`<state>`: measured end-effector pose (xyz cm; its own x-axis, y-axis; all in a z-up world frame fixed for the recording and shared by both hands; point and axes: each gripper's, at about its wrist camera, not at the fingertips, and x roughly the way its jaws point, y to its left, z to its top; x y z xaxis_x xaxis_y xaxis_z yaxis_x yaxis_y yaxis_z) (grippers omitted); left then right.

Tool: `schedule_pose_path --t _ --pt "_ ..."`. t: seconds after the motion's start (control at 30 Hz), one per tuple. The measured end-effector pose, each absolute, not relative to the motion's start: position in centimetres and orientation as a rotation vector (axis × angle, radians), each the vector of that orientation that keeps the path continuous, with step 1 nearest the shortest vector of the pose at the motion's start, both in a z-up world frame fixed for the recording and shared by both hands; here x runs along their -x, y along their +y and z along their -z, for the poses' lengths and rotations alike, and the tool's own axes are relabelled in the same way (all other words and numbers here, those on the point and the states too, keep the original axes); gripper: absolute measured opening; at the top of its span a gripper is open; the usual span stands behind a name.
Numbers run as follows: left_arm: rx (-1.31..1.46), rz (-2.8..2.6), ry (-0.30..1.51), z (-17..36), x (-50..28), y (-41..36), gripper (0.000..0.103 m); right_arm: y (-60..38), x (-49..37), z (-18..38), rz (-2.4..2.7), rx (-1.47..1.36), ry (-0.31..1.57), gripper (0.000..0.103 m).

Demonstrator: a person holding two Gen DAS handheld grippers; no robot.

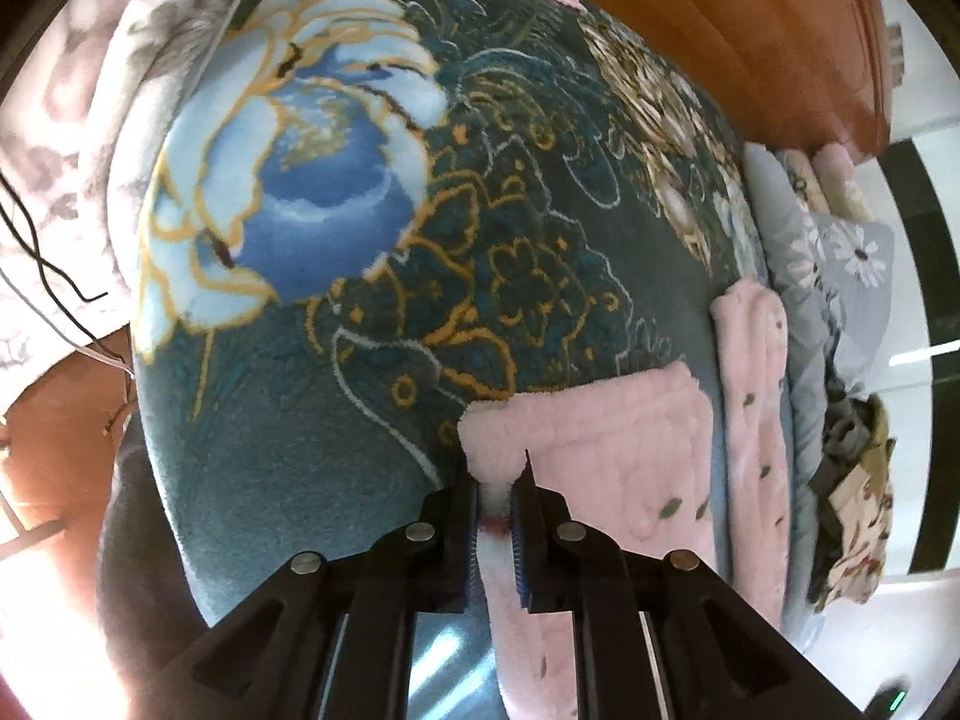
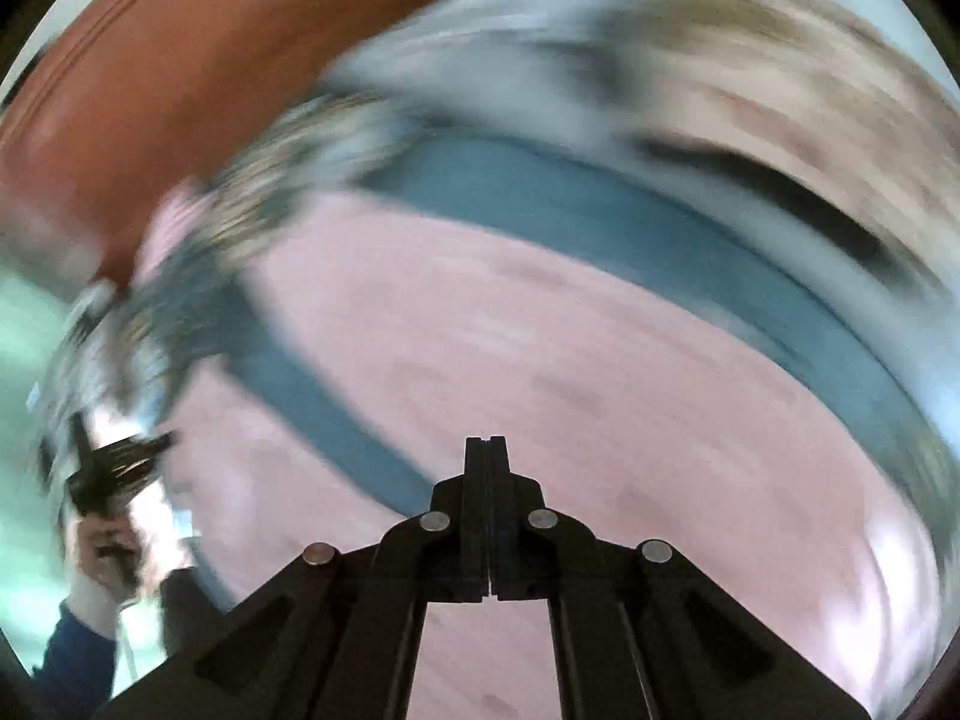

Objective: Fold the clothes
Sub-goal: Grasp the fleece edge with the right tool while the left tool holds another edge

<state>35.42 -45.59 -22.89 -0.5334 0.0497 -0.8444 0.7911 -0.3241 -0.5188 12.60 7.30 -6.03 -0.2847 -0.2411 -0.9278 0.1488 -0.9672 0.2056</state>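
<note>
A fluffy pink garment (image 1: 606,450) with small leaf marks lies on a teal floral blanket (image 1: 336,396). My left gripper (image 1: 495,480) is shut on a folded edge of the pink garment, with the fabric pinched between the pads. In the right wrist view everything is motion-blurred: my right gripper (image 2: 486,450) is shut with nothing between the fingers, just above a broad pink cloth (image 2: 540,372) on the teal blanket (image 2: 600,222). The left gripper and the hand holding it (image 2: 108,492) show at the far left.
A second folded pink piece (image 1: 756,396) lies to the right of the held garment. Beyond it are a grey daisy-print cloth (image 1: 840,252) and a heap of clothes (image 1: 852,480). A brown wooden headboard (image 1: 738,30) stands at the back. A pale floral sheet (image 1: 72,138) and cables lie left.
</note>
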Motion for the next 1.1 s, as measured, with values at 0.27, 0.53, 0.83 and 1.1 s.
schedule_pose_path --t 0.27,0.53,0.83,1.1 --pt "-1.195 1.866 1.324 22.6 -34.2 -44.6 0.012 32.3 -32.9 6.7 2.725 -2.144 -0.669 0.006" --pt "-1.197 1.830 1.362 22.9 -34.4 -43.9 0.015 38.6 -47.8 10.6 2.780 -2.080 -1.536 0.050" --pt "-1.142 1.845 1.387 21.8 -35.4 -43.8 0.007 39.7 -49.6 15.0 2.574 -1.695 -2.243 0.023" --pt "-1.020 1.846 1.321 17.3 -36.6 -45.8 0.004 38.9 -47.1 12.6 2.496 -1.614 -2.033 0.004"
